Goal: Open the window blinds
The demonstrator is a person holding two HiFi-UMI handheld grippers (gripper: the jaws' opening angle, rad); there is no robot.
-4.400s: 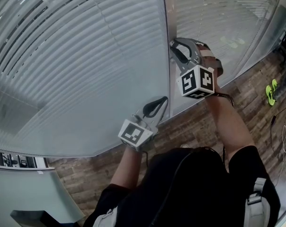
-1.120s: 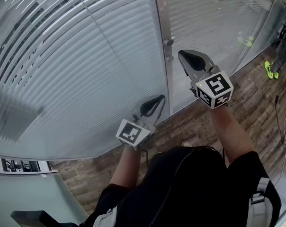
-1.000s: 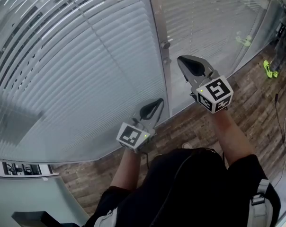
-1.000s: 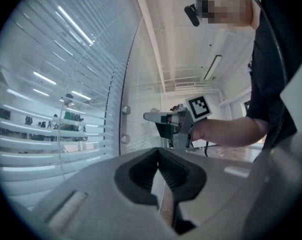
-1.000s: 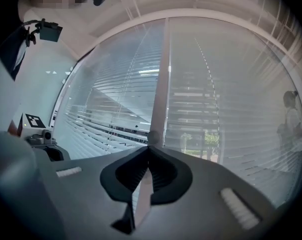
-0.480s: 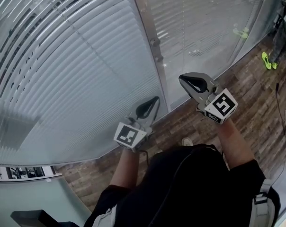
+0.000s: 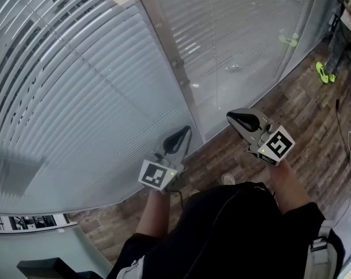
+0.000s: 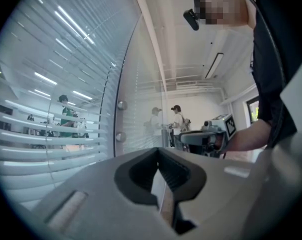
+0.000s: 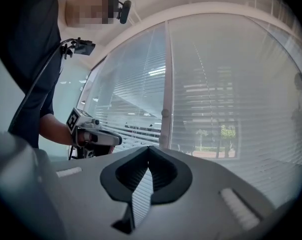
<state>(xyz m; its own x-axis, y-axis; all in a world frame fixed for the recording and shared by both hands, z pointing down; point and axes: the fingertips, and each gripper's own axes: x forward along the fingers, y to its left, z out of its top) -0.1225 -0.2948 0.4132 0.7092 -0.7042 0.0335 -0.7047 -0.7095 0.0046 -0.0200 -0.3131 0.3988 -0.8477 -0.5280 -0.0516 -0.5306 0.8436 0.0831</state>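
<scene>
Plainly, both pairs of jaws are clenched on nothing. The left gripper [image 7: 181, 135] and the right gripper [image 7: 236, 120] each show tips pressed together over an empty hollow, and neither touches anything.

Ahead of the jaws stands a glass wall [image 7: 245, 34]. The window blinds [image 7: 76, 97] hang behind it — pale horizontal slats that fill the pane to the left of the left jaws and run on across the pane beyond the right jaws. Between the two panes, just past the left jaws' tips, rises a metal post [image 7: 164, 39] carrying two round knobs [image 7: 176, 64], one above the other. In the right gripper view the slats are tilted enough that trees [image 9: 222, 132] and daylight show through.

Below both grippers lies a wood-plank floor [image 7: 233, 150], brown and mottled, meeting the foot of the glass. Well to the right of the right jaws, neon-yellow shoes [image 7: 321, 73] stand on the planks. The left gripper view takes in a white ceiling with a strip light [image 8: 213, 65], and two people [image 8: 178, 121] stand far beyond those jaws.
</scene>
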